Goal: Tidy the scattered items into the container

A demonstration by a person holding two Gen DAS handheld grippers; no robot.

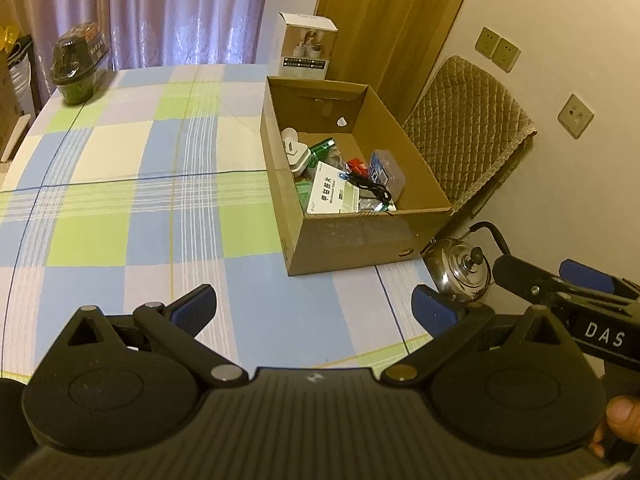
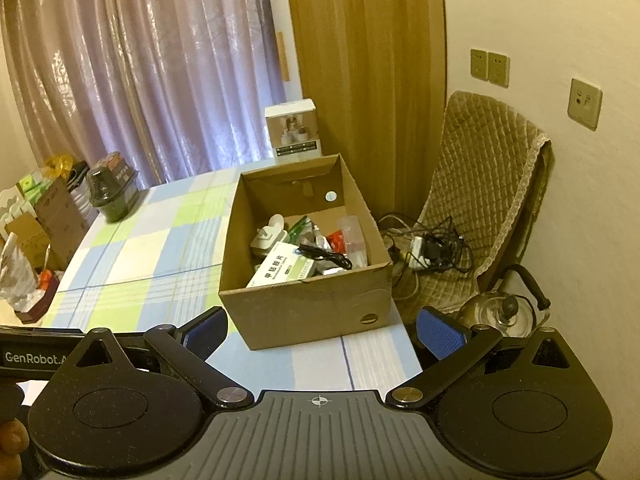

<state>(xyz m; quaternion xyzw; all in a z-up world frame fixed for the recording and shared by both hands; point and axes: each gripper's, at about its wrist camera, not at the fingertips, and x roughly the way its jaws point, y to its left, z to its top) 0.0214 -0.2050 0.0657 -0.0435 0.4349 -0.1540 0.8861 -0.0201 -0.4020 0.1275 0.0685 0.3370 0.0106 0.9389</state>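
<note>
Small items gathered in cardboard box on checked table

Both grippers hang above the near edge of the checked tablecloth, jaws spread wide and holding nothing: the left gripper and the right gripper. The open cardboard box stands on the table's right side, holding a white-and-green medicine carton, a black cable, a white plug and other small packets
</note>
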